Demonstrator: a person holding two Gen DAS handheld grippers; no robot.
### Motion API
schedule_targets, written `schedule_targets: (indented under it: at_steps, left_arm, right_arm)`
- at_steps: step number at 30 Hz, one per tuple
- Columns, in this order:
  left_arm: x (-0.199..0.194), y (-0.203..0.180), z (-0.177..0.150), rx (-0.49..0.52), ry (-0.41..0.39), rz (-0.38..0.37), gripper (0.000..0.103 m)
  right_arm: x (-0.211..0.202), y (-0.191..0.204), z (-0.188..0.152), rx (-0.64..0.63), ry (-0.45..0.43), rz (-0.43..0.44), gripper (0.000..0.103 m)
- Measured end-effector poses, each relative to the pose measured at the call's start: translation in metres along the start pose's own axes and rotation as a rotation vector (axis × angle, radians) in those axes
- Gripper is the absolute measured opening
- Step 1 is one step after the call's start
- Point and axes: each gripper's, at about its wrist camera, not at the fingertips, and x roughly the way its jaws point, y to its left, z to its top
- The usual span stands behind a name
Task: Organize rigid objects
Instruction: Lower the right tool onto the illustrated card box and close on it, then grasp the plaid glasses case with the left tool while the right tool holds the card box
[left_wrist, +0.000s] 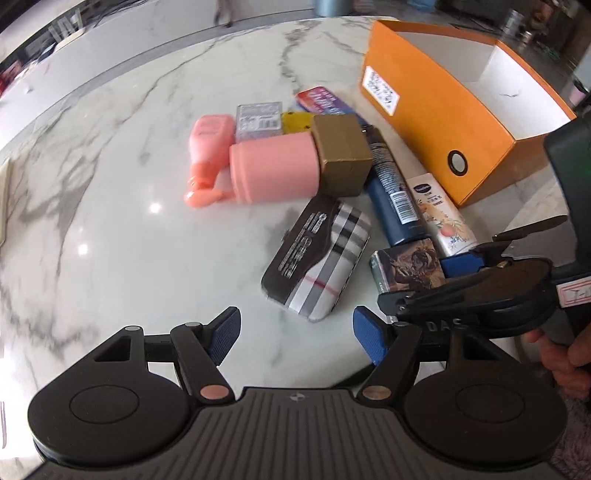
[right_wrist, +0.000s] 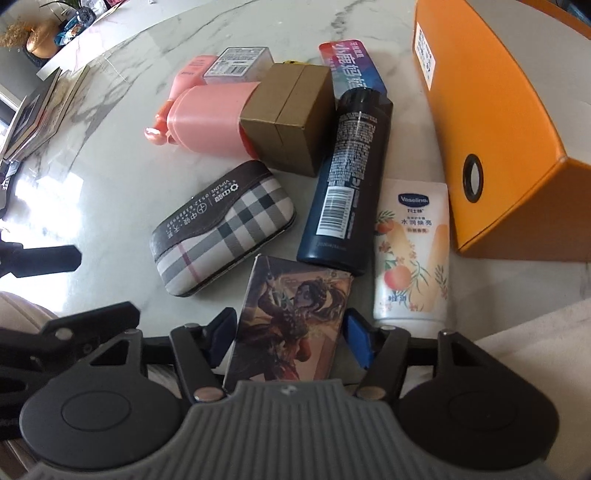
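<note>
Our right gripper has its blue pads on both sides of the illustrated card box, clamped on it at the near end of the pile. Our left gripper hangs with jaws wide apart over bare marble table, nothing between them.

We read "Vaseline" on the cream tube, just right of the card box. The plaid case, just left of it, reads "VIPLINE" with a phone number. The dark bottle beyond shows a barcode and fine print too small to read.

The orange storage box sits right of the tube, open-topped, its white label blurred. Left of the plaid case the marble lies open.

The brown carton hides part of the pink bottle.
</note>
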Motion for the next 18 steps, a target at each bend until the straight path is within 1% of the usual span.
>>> schedule_targets:
  at_steps: [5, 7, 10, 13, 15, 18]
  left_arm:
    - [0.023, 0.001, 0.019, 0.048, 0.012, -0.031, 0.085]
    - [0.033, 0.003, 0.025, 0.056, 0.027, -0.048, 0.088]
    - [0.040, 0.005, 0.032, 0.086, 0.019, -0.106, 0.092]
    - [0.041, 0.003, 0.038, 0.160, 0.013, -0.131, 0.093]
    - [0.045, 0.002, 0.039, 0.211, 0.024, -0.148, 0.093]
    - [0.054, -0.002, 0.039, 0.286, 0.054, -0.122, 0.093]
  right_arm:
    - [-0.005, -0.023, 0.003, 0.095, 0.009, 0.040, 0.064]
    - [-0.007, -0.034, 0.005, 0.147, 0.014, 0.060, 0.064]
    - [-0.009, -0.048, 0.006, 0.210, 0.025, 0.092, 0.064]
    - [-0.009, -0.054, 0.006, 0.243, 0.029, 0.114, 0.064]
    - [-0.010, -0.057, 0.005, 0.249, 0.029, 0.124, 0.064]
    - [-0.010, -0.061, 0.004, 0.247, 0.027, 0.137, 0.064]
